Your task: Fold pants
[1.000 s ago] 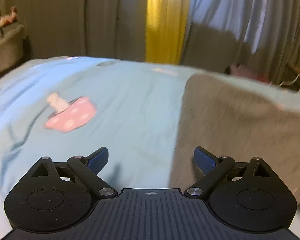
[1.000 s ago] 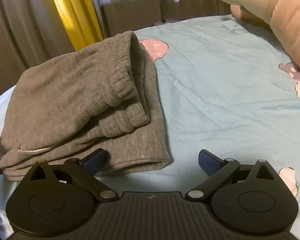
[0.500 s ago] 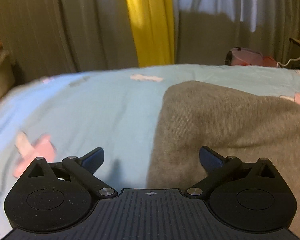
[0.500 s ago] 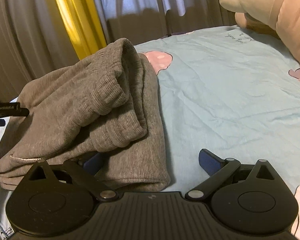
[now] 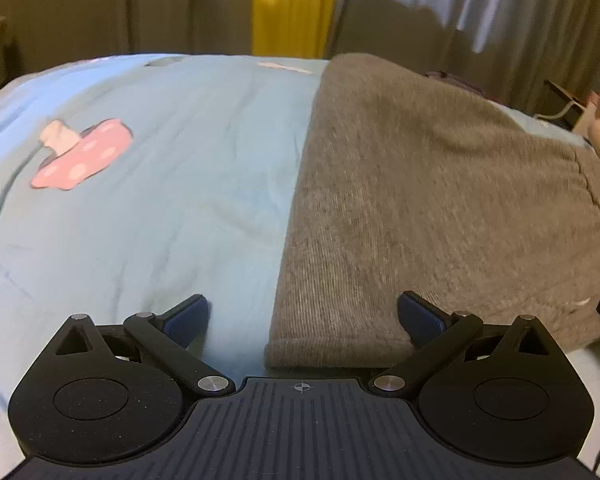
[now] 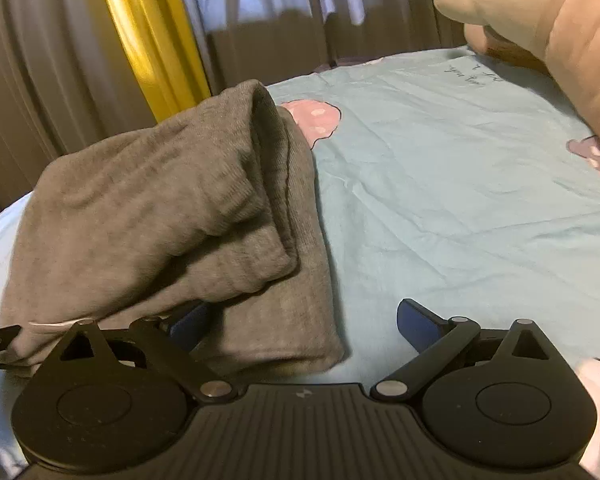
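Your left gripper [image 5: 302,316] sits low over the bed [image 5: 172,208] with its fingers [image 5: 188,316] spread wide and grasping nothing. The near left corner of the pants [image 5: 420,200] lies between them: the left finger rests over bare sheet, and the right finger sits on top of the grey fabric. The pants lie folded on the bed, filling the right half of this view, with their left edge running straight away from you. At the far right edge a dark tip, apparently part of your other gripper, shows beside the fabric.

Your right gripper [image 6: 302,322] is also spread wide and holds nothing. Its left finger [image 6: 188,324] is tucked under the overhanging upper layer of the pants [image 6: 160,208], just above the bottom layer. The right finger hangs over bare sheet, well clear of the cloth. From here the pants show as a stack of layers, the top one bulging and loose, with the near right corner lying between the fingers.

Farther out on the left, a pink mushroom print [image 5: 80,156] marks the sheet. In the right view, a plush toy [image 6: 548,28] lies along the far right side of the bed [image 6: 460,184]. Beyond the bed hang curtains [image 6: 148,40], one strip bright yellow.
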